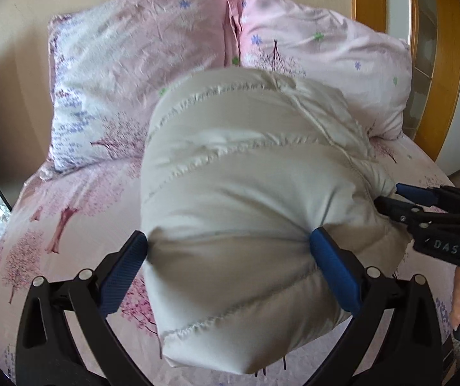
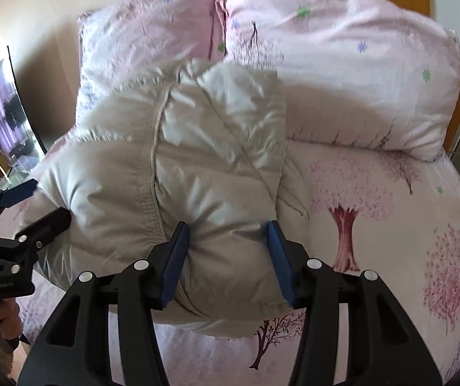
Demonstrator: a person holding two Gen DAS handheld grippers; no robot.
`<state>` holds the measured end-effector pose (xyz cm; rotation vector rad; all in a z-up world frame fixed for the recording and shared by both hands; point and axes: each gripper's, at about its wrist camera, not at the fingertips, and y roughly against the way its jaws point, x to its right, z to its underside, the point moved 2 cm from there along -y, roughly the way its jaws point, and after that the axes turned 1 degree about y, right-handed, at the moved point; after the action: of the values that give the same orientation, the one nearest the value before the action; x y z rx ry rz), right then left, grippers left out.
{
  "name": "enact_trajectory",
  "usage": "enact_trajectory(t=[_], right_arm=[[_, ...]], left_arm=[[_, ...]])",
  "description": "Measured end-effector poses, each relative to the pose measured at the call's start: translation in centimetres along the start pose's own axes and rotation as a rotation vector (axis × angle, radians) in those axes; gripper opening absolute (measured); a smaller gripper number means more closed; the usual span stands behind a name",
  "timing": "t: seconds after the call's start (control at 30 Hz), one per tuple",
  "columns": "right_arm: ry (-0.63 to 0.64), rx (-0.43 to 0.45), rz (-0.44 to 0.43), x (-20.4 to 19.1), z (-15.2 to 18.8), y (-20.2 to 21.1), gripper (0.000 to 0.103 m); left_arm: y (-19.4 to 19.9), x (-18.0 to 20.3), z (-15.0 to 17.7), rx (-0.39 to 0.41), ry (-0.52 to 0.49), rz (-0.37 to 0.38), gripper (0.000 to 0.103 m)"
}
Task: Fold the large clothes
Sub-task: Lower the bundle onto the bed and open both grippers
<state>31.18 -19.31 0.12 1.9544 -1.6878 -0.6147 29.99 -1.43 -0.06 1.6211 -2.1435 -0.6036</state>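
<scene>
Over the bed (image 1: 69, 193), near two pillows (image 2: 342, 64), left gripper (image 1: 228, 247) and right gripper (image 2: 228, 234) each have jaws clamped on the near edge of the bundled white jacket (image 1: 246, 177), right one just beside the left.

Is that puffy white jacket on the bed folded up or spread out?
Folded up. The jacket is a thick, layered bundle, squeezed between the left gripper and the right gripper above the bed sheet.
</scene>
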Motion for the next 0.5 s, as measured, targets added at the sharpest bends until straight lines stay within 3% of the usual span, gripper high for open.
enact_trajectory(t=[0.17,0.33,0.5], right_arm=[[-0.044,-0.054,-0.019,0.8,1.0,-2.3,0.055],[-0.051,-0.054,-0.005,0.7,1.8,-3.0,0.056],[-0.058,-0.059,-0.005,0.8,2.0,-3.0,0.056]], left_arm=[[-1.1,0.8,0.7,-0.01,-0.035,-0.029,0.101],[-1.7,1.3,1.3,0.001,-0.053,-0.06,0.101],[0.3,1.2,1.3,0.037,-0.051,-0.062,0.101]])
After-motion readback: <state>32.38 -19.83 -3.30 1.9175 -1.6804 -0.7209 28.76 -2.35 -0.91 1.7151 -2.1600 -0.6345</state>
